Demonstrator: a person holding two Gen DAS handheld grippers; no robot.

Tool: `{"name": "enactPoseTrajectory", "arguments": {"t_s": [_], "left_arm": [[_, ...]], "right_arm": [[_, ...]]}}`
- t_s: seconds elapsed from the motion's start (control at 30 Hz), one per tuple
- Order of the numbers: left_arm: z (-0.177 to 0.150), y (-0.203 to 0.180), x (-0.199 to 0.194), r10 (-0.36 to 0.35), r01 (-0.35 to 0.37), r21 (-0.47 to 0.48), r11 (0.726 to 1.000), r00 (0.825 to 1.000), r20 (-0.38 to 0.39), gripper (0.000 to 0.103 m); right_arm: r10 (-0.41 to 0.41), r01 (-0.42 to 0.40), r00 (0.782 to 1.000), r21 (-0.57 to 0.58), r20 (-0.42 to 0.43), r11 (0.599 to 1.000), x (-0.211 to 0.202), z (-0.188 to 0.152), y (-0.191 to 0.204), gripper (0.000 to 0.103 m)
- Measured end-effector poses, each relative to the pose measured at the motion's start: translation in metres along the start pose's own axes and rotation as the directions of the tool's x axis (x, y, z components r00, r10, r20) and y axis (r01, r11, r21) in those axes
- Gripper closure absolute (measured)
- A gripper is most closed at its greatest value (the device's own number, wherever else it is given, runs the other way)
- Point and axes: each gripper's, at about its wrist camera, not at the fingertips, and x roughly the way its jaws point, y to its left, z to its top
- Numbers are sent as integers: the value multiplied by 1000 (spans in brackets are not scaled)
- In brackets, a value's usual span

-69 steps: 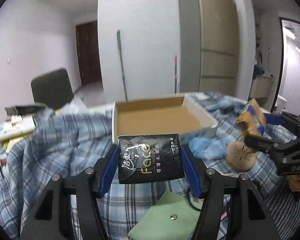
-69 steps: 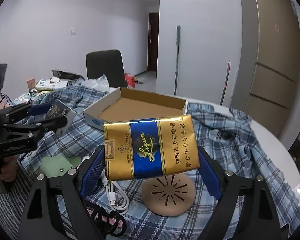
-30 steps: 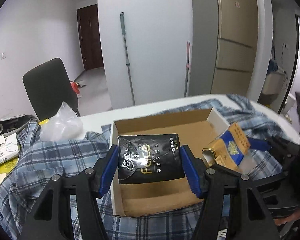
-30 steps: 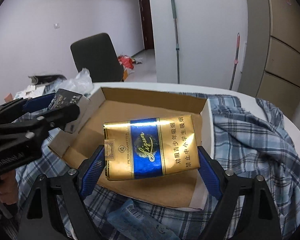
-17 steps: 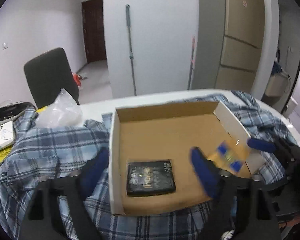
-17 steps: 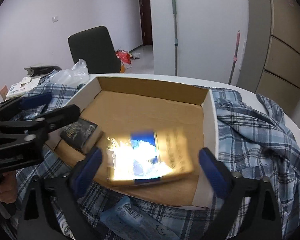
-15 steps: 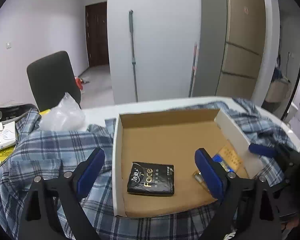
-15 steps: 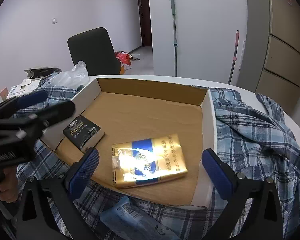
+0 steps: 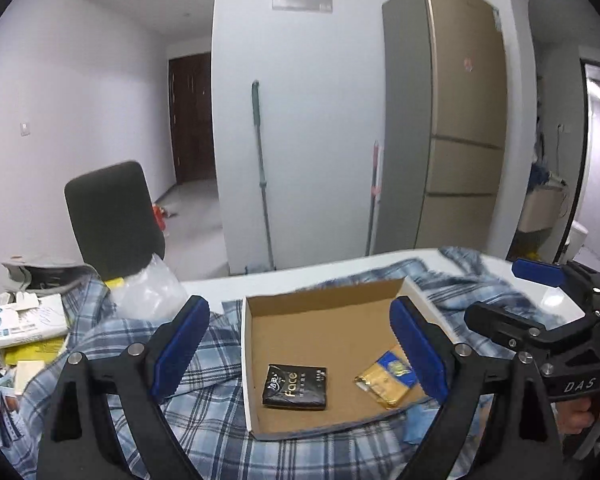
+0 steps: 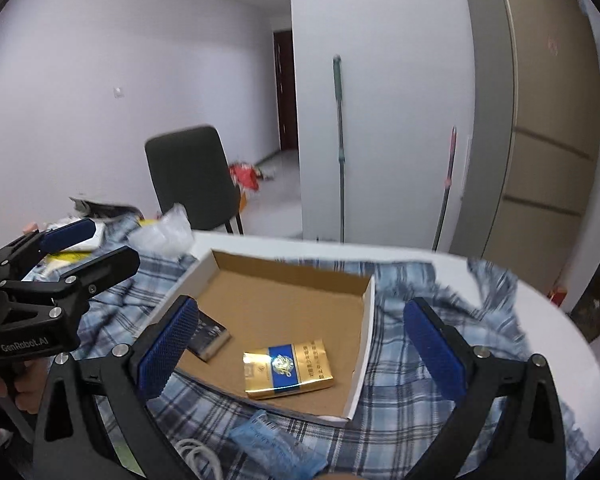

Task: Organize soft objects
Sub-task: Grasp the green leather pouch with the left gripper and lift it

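Left tool (image 9: 300, 344) wide open, empty, right tool (image 10: 300, 344) likewise

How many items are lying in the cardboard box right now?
2: the black tissue pack near the box's left wall, and the gold-and-blue packet toward its right. None seem hidden.

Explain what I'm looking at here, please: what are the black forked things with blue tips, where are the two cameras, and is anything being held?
There is no robot here. A person holds a hand tool in each hand, and each tool carries a wide-angle camera looking forward along its two blue-padded jaws. One picture comes from the left gripper, the other from the right gripper; each also shows the other tool at its edge. Both stand open and hold nothing. On the table lies a plaid cloth with an open cardboard box on it. In the box lie a black tissue pack and a gold and blue cigarette pack, apart from each other.
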Motion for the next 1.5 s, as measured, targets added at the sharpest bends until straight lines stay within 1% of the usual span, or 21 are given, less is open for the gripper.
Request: {"name": "enactPoseTrajectory", "arguments": {"t_s": [0.1,0.2,0.27,0.33,0.37,0.4,0.47,0.53,0.6,0.7,0.77,0.87,0.93,1.1,1.17,1.23,1.33,1.4,1.43,1.47,1.5], "left_arm": [[4,-1,-31,-17,17,5,1000,999,41,10],[0,-1,-65,-7,7,2,1000,995,102,10],[-8,0,-87,-9,10,-6,1000,990,141,10],[-15,-1,-103,-4,3,5,1000,987,161,10],[-20,-2,-109,-9,8,11,1000,987,163,10],[-23,-2,-113,-17,15,15,1000,987,157,10],[-30,-1,-121,-38,35,22,999,990,135,10],[-39,0,-127,-53,51,28,998,993,109,10],[-53,1,-133,-60,57,33,998,995,82,10],[-71,5,-135,-52,51,26,998,997,50,10],[-85,12,-135,-27,26,4,1000,999,43,10],[-99,19,-133,-28,28,2,1000,999,28,10],[-106,21,-127,-20,20,4,1000,1000,3,10],[-113,20,-118,-57,57,1,998,997,-43,10],[-111,20,-112,-66,68,28,997,995,-79,10],[-112,21,-109,-103,109,50,993,989,-108,10],[-117,23,-102,-128,146,93,985,977,-172,10],[-122,20,-97,-162,194,127,973,960,-226,10],[-124,18,-94,-186,224,131,966,950,-253,10],[-125,16,-91,-224,271,132,954,930,-291,10],[-126,12,-85,-254,315,139,939,907,-336,10]], "right_arm": [[10,-10,999,-3,36,1000,-27,-1,6,1],[6,-6,998,2,65,1000,-53,-8,11,1],[8,-8,997,1,70,1000,-66,-15,14,1],[-4,4,997,-4,75,1000,-77,-24,15,1],[-15,16,998,-19,55,1000,-79,-29,18,1],[-27,28,999,-34,23,999,-79,-35,20,1],[-4,4,1000,-11,0,1000,-83,-48,18,1],[-6,6,1000,6,-29,1000,-85,-60,17,1],[-12,12,999,15,-33,1000,-88,-70,17,1],[-26,26,999,16,-39,1000,-90,-84,18,1],[-35,36,998,22,-49,999,-90,-93,19,1],[-29,31,997,25,-78,999,-86,-103,19,1],[-36,38,995,22,-93,999,-84,-109,21,1],[-62,65,990,16,-130,998,-78,-117,23,1],[-52,58,988,36,-145,998,-76,-117,19,1],[-45,52,987,44,-153,998,-77,-117,18,1],[-56,63,982,37,-178,997,-76,-120,20,1],[-52,60,981,35,-186,998,-78,-124,22,1],[-66,74,980,37,-186,997,-79,-126,22,1],[-84,93,978,37,-188,995,-80,-128,23,1],[-98,107,977,36,-192,994,-80,-129,24,1]]}}
